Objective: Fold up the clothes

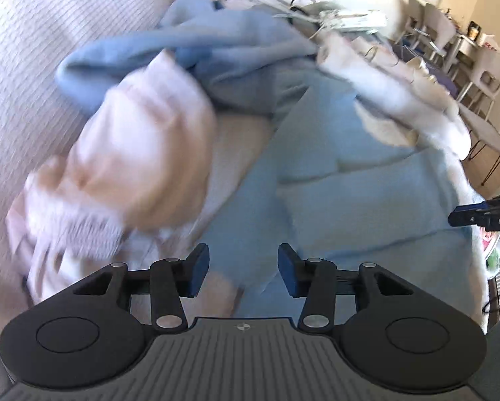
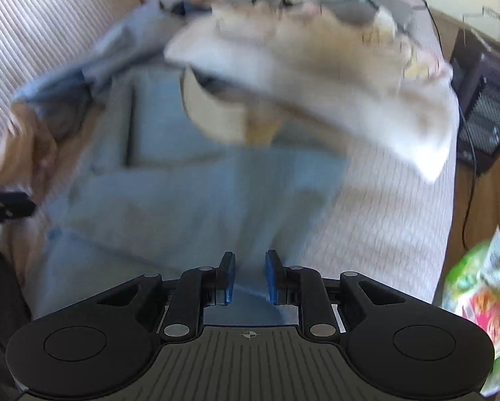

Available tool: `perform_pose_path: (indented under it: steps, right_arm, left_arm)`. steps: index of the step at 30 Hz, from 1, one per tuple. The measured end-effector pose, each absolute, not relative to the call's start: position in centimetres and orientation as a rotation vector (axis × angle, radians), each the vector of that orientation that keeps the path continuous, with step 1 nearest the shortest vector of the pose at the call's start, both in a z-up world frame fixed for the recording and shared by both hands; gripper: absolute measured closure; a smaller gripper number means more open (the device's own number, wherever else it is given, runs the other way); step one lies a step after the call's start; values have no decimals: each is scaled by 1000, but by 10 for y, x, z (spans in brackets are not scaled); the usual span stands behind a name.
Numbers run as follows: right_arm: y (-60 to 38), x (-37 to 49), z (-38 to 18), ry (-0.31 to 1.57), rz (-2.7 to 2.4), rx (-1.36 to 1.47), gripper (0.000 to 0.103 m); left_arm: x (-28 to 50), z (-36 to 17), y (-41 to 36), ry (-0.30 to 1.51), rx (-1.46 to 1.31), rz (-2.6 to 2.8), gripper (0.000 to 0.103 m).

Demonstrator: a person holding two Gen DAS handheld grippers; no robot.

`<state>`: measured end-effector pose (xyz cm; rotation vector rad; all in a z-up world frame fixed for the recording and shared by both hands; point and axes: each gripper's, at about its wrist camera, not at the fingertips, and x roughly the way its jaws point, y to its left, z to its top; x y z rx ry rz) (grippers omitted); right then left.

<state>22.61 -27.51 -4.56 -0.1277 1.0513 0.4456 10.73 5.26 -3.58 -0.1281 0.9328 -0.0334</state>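
Note:
A light blue garment (image 1: 350,183) lies spread and creased on a ribbed white cover (image 1: 32,50). My left gripper (image 1: 243,267) hangs open just above its near edge, with nothing between the blue pads. To its left is a blurred pale pink garment (image 1: 143,153), bunched up. A cream-white garment (image 1: 400,100) lies across the blue one's far side. In the right wrist view the blue garment (image 2: 183,183) fills the middle. My right gripper (image 2: 250,277) hovers over its near hem, jaws narrowly apart with no cloth pinched. The cream garment (image 2: 316,77) lies beyond.
The right gripper's tip (image 1: 483,215) shows at the right edge of the left wrist view. White chairs and a table (image 1: 450,33) stand beyond the cover. A black mesh-fronted box (image 2: 483,117) with a cable and a green-and-pink plastic bag (image 2: 483,300) sit on the wooden floor at the right.

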Motion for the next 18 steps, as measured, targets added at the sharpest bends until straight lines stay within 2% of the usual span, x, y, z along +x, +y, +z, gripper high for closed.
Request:
perform_pose_path:
  steps: [3,6,10,18]
  right_arm:
    - [-267,219,-44,1042,426,-169,82]
    - [-253,208,-27,989,447,-201,81]
    - [-238,188,-7,918,487,-223,67]
    - [-221,167,3,891,485,-293,67]
  left_arm:
    - [99,-47,56,957,-49,33,56]
    - [100,-61,69,1003,-70,117,56]
    - [100,-62,85,951,-192,53,56]
    - [118,-68,85,897,-243,-6,63]
